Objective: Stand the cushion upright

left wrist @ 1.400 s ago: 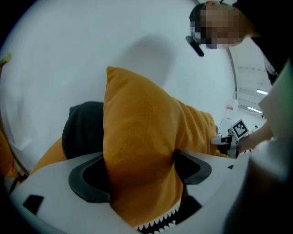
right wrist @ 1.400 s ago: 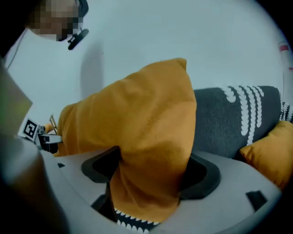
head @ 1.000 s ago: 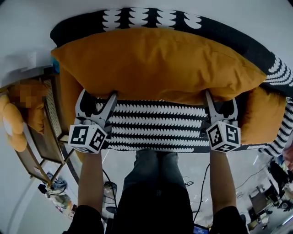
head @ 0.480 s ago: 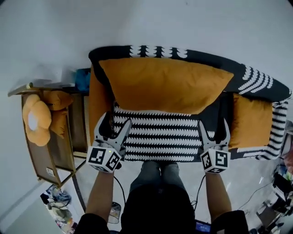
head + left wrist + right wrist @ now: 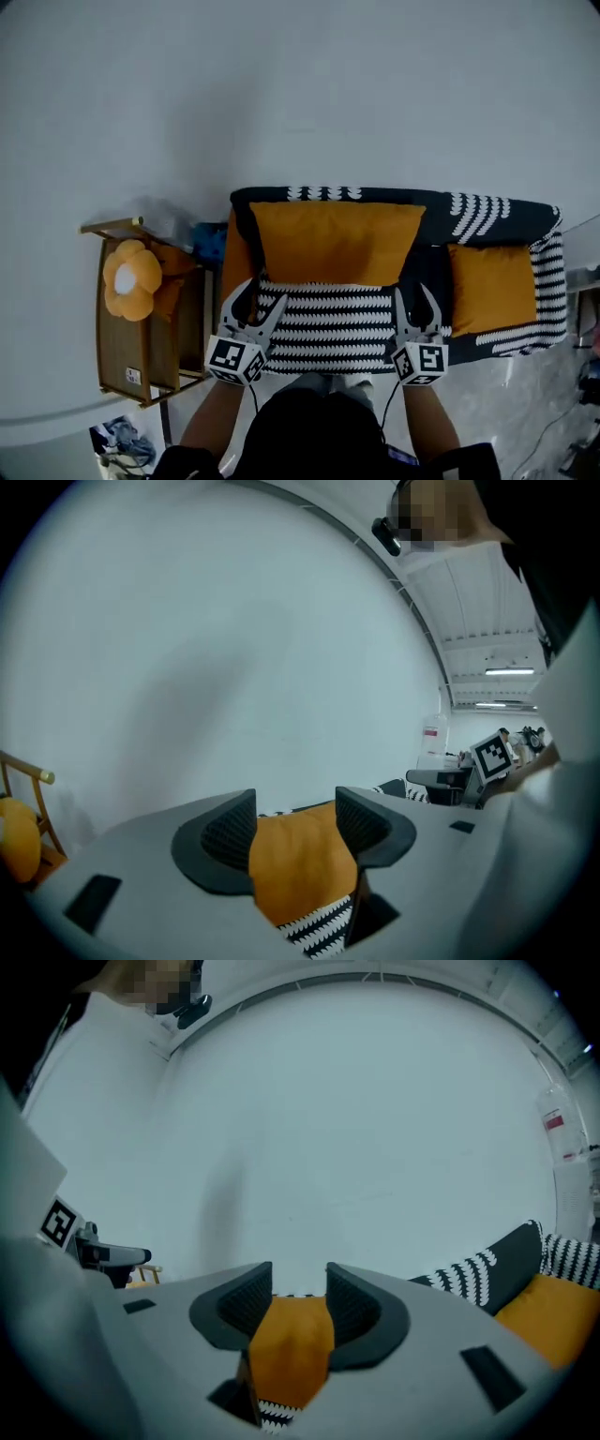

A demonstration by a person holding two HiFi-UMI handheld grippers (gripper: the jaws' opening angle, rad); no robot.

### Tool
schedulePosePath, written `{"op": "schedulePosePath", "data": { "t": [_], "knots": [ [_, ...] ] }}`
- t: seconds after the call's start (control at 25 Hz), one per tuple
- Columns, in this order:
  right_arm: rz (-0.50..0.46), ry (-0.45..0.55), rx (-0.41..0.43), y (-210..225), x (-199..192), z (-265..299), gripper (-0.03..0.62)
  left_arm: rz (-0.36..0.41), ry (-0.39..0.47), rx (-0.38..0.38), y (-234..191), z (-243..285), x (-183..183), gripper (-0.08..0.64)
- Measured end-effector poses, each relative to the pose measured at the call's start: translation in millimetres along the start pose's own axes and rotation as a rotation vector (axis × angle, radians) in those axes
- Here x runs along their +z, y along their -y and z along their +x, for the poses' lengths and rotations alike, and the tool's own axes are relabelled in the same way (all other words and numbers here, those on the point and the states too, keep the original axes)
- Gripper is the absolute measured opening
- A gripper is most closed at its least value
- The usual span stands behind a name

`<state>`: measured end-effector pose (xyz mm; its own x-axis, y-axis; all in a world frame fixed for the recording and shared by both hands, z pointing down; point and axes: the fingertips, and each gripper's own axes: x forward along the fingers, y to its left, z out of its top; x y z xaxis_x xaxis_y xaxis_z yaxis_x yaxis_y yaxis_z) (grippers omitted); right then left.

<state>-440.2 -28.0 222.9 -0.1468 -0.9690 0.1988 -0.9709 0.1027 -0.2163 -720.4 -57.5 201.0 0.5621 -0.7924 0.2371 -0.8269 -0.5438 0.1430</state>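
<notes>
Two grippers over the sofa's (image 5: pixel 328 326) front edge here: left gripper (image 5: pixel 257 302) and right gripper (image 5: pixel 417 305). Both sets of jaws are part open and have just been closing, with nothing pinched between them. The orange cushion (image 5: pixel 337 242) stands upright against the backrest, apart from both. A second orange cushion (image 5: pixel 487 286) sits at the seat's right end.

Orange cushion (image 5: pixel 333 239), black-and-white patterned sofa (image 5: pixel 487 211)
</notes>
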Motion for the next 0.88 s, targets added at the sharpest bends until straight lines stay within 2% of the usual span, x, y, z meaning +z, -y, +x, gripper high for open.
{"op": "schedulePosePath", "data": {
  "t": [0.04,0.08,0.2,0.32,0.52,0.72,0.88],
  "knots": [
    [0.014,0.013,-0.011,4,6,-12,0.176,0.01,0.012,-0.012,10,-2,5,0.255],
    [0.026,0.023,-0.02,9,11,-26,0.161,0.015,0.026,-0.026,21,-3,11,0.213],
    [0.009,0.053,-0.024,20,20,-71,0.165,0.031,0.078,-0.1,69,10,27,0.107],
    [-0.012,0.09,-0.089,39,26,-130,0.173,0.048,0.115,-0.227,135,25,41,0.107],
    [-0.013,0.159,-0.335,104,36,-270,0.172,0.015,0.101,-0.413,251,18,37,0.107],
    [0.017,0.228,-0.585,168,36,-418,0.172,0.058,0.057,-0.589,363,1,19,0.107],
    [0.059,0.29,-0.753,186,29,-523,0.171,0.074,0.046,-0.736,453,-16,11,0.107]
  ]
}}
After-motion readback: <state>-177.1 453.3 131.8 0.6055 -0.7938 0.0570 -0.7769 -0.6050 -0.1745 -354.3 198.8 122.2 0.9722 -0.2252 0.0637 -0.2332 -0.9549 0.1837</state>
